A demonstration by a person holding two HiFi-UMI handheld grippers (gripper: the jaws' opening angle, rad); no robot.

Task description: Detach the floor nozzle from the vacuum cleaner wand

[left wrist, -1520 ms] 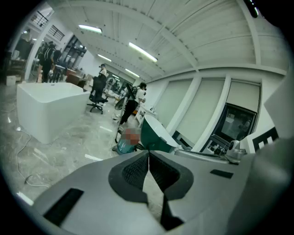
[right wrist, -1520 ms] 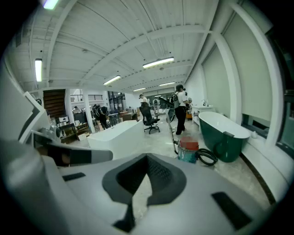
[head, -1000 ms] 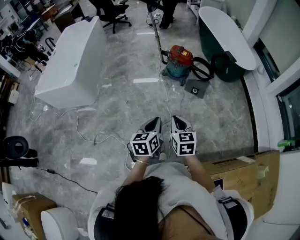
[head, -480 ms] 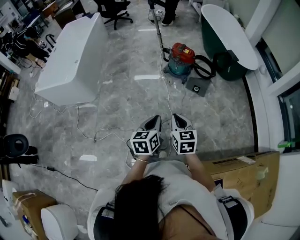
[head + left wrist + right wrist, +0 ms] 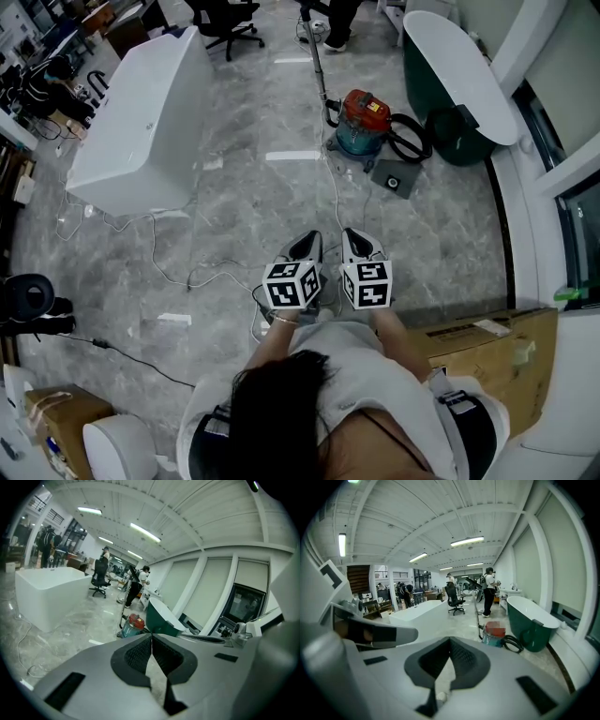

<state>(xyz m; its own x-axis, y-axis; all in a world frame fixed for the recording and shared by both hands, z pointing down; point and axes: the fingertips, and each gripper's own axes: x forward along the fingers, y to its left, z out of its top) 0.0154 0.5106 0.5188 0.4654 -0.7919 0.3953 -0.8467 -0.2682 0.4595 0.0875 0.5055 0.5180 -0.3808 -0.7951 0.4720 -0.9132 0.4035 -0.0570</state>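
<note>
The vacuum cleaner, a red-topped teal canister point(image 5: 362, 120), stands on the grey floor well ahead of me. Its thin wand point(image 5: 319, 67) slants away toward the feet of a standing person at the top edge; the floor nozzle at that far end is too small to make out. A black hose point(image 5: 409, 139) coils beside the canister. My left gripper point(image 5: 306, 247) and right gripper point(image 5: 359, 245) are side by side in front of my body, far short of the vacuum, both shut and empty. The canister also shows past the shut jaws in the left gripper view point(image 5: 133, 624) and the right gripper view point(image 5: 493, 633).
A white bathtub point(image 5: 141, 122) stands at the left and a dark green one point(image 5: 459, 80) at the right. Loose cables point(image 5: 178, 272) trail over the floor near my grippers. A cardboard box point(image 5: 487, 352) is at my right. A grey square part point(image 5: 392, 178) lies near the canister.
Both grippers have drifted slightly forward together over the floor, and the view has shifted with them. Their jaws have stayed shut.
</note>
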